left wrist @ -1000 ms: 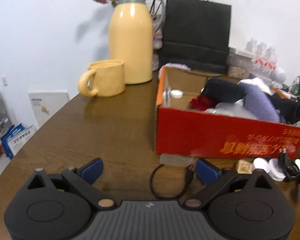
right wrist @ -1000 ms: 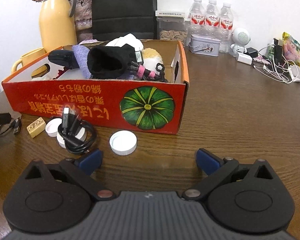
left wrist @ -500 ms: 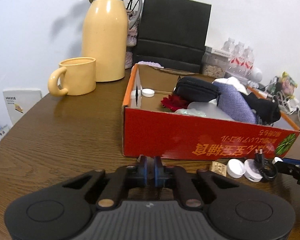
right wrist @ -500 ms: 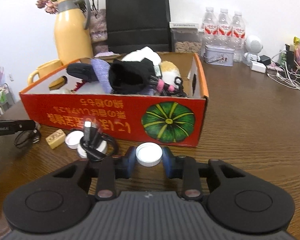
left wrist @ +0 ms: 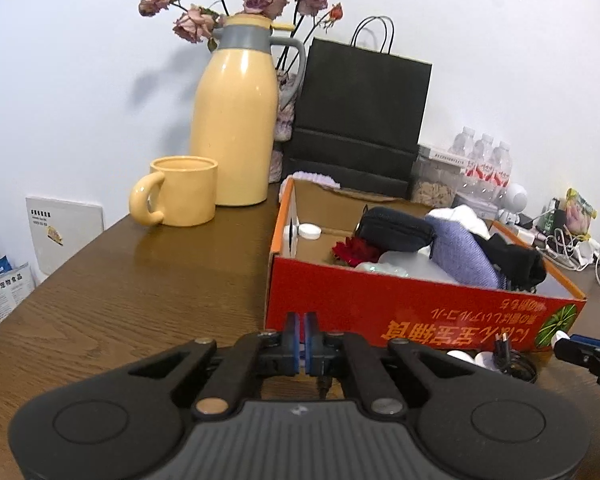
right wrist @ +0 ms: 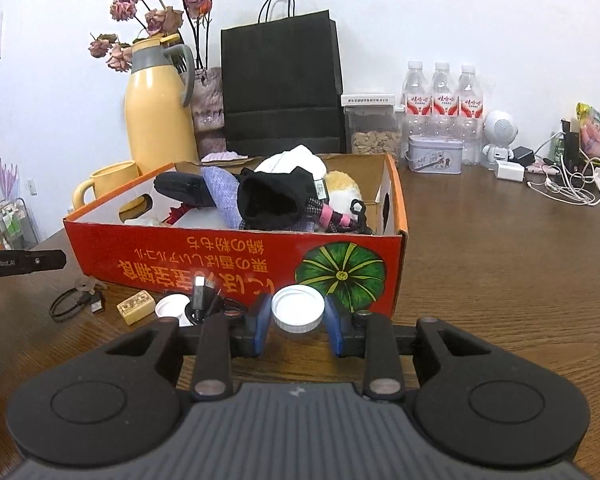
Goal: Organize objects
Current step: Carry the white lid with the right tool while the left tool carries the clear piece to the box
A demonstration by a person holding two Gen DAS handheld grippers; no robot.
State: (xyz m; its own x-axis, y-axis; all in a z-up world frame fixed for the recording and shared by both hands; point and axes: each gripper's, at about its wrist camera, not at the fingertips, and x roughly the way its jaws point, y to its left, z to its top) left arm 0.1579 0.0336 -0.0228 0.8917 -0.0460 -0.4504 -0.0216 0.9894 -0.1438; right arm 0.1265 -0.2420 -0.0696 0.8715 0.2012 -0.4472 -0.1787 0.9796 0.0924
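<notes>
White cap (right wrist: pixel 298 309) sits pinched between my right gripper (right wrist: pixel 298 326) pads, just in front of the red box (right wrist: pixel 236 256). My left gripper (left wrist: pixel 302 344) is clenched tight; a black cable (left wrist: pixel 323 385) end shows just below its pads, whether it is held I cannot tell.

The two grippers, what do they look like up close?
Both match: the left gripper and right gripper have matte black bodies with two round discs, a ribbed grey centre panel, black linkage arms with metal pins, and blue pads on the fingers. White lettering marks the left one's side.

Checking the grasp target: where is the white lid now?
In the right wrist view, the white lid sits clamped in the right claw, just before the red box's pumpkin picture.
</notes>
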